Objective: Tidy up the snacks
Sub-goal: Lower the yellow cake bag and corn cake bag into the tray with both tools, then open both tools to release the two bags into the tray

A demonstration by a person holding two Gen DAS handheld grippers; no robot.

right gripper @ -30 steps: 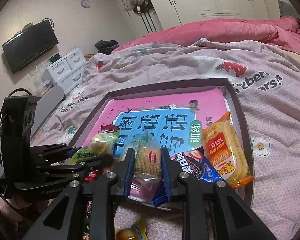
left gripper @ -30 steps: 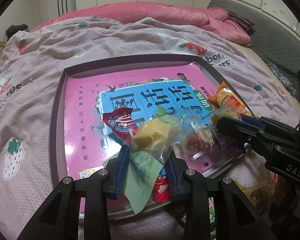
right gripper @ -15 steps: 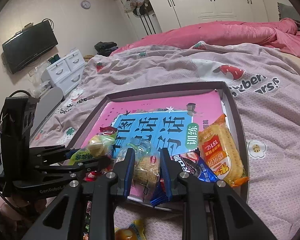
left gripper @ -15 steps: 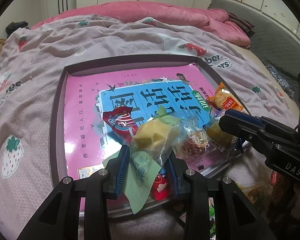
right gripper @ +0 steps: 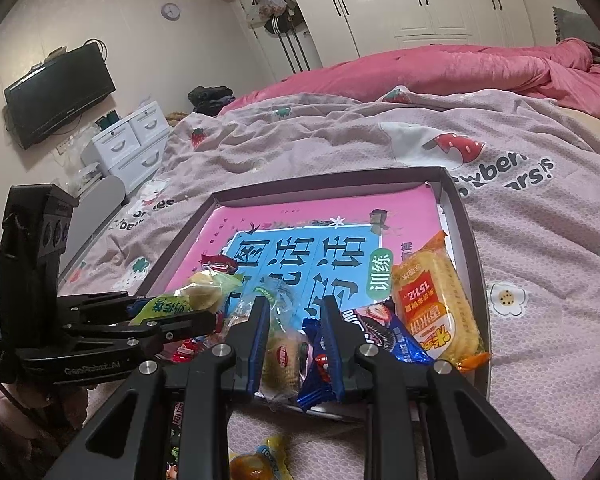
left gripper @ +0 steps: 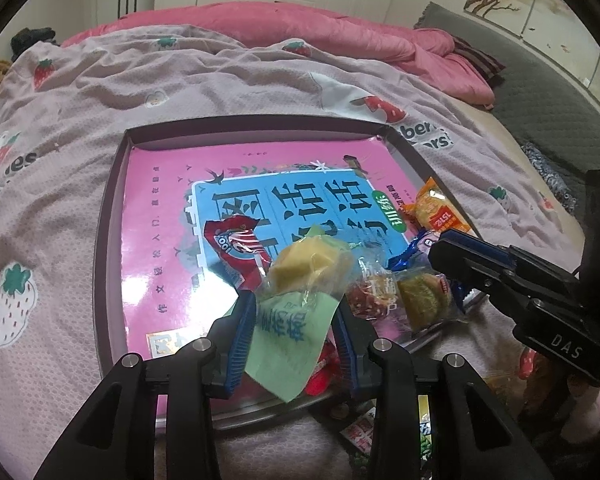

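Observation:
A dark-rimmed tray (left gripper: 108, 240) (right gripper: 472, 260) lined with a pink and blue cover lies on the bed. My left gripper (left gripper: 294, 312) (right gripper: 206, 312) is shut on a green-wrapped pack with a yellow cake (left gripper: 304, 276) (right gripper: 204, 292), held over the tray's near edge. My right gripper (right gripper: 294, 318) (left gripper: 460, 252) is shut on a clear pack with a round biscuit (right gripper: 284, 356) (left gripper: 424, 300), low over the near right corner. In the tray lie a red pack (left gripper: 236, 248), an orange cracker pack (right gripper: 432, 304) (left gripper: 436, 216) and a blue cookie pack (right gripper: 384, 328).
Loose snack packs (right gripper: 256, 460) (left gripper: 380, 432) lie on the strawberry-print blanket (left gripper: 60, 160) in front of the tray. A pink duvet (left gripper: 300, 28) is bunched at the back. White drawers (right gripper: 128, 144) and a wall television (right gripper: 56, 92) stand off to the left.
The biscuit pack has sunk lower between the right fingers, toward the tray's near edge. The left gripper keeps its cake pack and has only tilted slightly.

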